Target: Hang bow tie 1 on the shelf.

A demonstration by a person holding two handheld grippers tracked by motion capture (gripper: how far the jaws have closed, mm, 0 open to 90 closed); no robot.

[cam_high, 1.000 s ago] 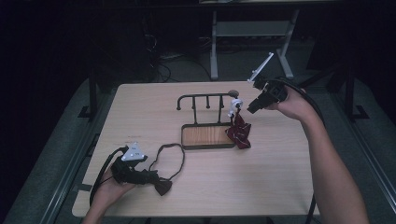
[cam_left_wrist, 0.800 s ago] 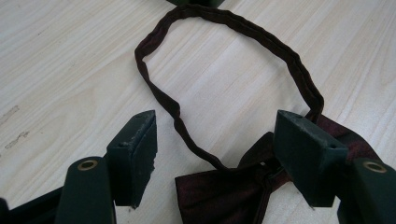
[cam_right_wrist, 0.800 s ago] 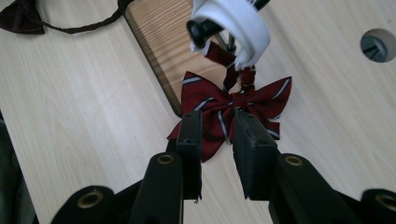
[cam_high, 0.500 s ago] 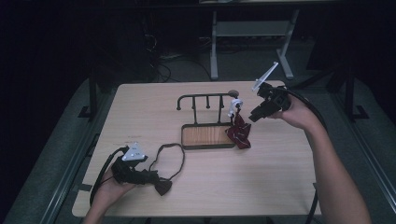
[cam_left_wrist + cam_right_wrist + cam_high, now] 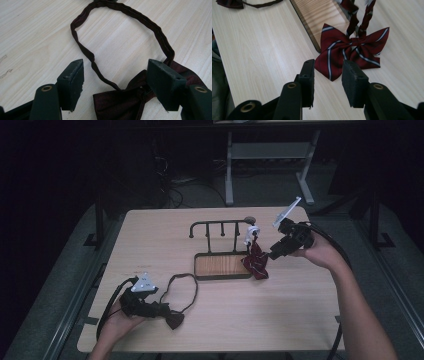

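Observation:
A dark maroon bow tie (image 5: 174, 320) lies near the table's front left, its strap loop (image 5: 181, 287) spread on the wood. My left gripper (image 5: 161, 310) is open around it. In the left gripper view the bow tie (image 5: 125, 102) sits low between the spread jaws of that gripper (image 5: 115, 82). A red striped bow tie (image 5: 256, 262) hangs by its strap from the right end of a black rack (image 5: 220, 223) and rests on the table. My right gripper (image 5: 274, 254) is open just to its right. In the right gripper view this gripper (image 5: 328, 80) holds nothing, with the striped bow tie (image 5: 352, 48) just beyond the fingertips.
The rack stands on a wooden base (image 5: 222, 265) at the table's middle. A cable trails from each gripper toward the person. A metal frame (image 5: 265, 155) stands on the floor beyond the table's far edge.
My right gripper has come down and slightly nearer, level with the striped bow tie. The left gripper and dark bow tie have not moved.

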